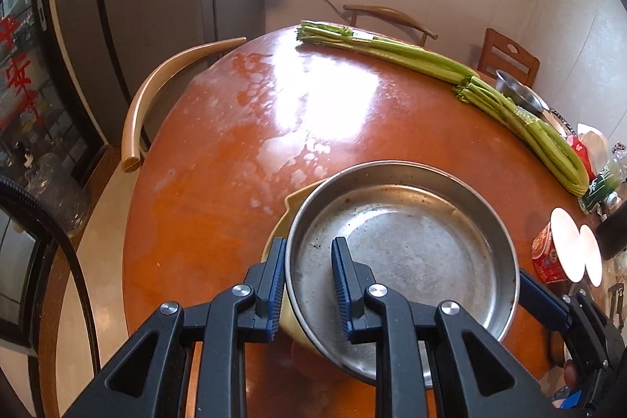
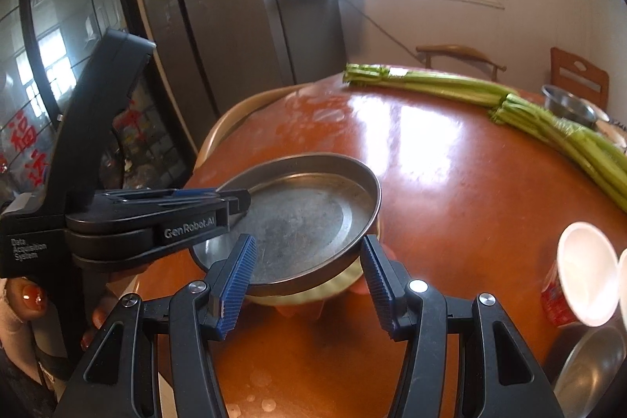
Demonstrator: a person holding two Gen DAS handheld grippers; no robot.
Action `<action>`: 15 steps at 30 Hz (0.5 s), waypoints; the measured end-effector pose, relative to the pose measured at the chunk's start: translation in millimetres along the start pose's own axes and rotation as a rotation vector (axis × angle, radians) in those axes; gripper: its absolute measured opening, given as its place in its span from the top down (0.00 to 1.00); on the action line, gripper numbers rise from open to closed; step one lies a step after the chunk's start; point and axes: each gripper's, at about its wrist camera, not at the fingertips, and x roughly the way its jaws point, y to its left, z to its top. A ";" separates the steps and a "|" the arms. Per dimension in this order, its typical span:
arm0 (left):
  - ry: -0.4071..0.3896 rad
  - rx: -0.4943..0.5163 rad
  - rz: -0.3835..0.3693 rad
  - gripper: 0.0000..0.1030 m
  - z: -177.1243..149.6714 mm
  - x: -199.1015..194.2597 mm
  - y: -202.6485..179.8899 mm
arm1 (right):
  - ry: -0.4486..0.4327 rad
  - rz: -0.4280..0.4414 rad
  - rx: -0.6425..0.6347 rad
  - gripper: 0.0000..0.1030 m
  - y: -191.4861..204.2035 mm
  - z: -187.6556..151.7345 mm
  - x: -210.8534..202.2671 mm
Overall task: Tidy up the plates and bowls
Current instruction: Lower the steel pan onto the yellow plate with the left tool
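- Sunlit from a window at the upper right of both frames, the room holds a tall grey fridge, wooden chairs and a round orange-brown counter [image 1: 219,151] with pale watermarks and strong glare across its middle.
- On the far side of the counter, long celery bundles [image 1: 439,61] run from upper centre down toward the right edge of the frame; a small steel bowl [image 1: 517,89] sits just behind them and a red-and-white cup [image 1: 556,253] stands at the right edge.
- Low in the centre of both views, a steel plate [image 1: 407,245] rests on top of a yellow bowl [image 1: 290,214], which peeks out under its left rim.
- The left tool [image 1: 307,285] is clamped narrow on the plate's near-left rim, one blue pad outside the wall and one inside.
- The right tool [image 2: 309,285] reaches in from the plate's opposite side, its jaws partly apart; whether its pads touch the stack I cannot tell.
- What matters next: the stack lies directly ahead of the right tool, tilted slightly, so the right hand is placed to take the bowl or the plate's edge straight on.
- A second steel dish [image 2: 588,371] shows at the lower right of the right-wrist view.
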 end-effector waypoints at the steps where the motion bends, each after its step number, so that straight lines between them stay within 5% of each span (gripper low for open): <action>1: 0.000 -0.006 0.006 0.77 -2.9 0.6 1.7 | 0.009 0.006 0.002 0.44 -0.3 -1.8 2.0; 15: 0.009 -0.024 0.036 0.77 -11.3 15.4 5.0 | 0.047 0.010 0.001 0.44 -5.5 -8.2 18.2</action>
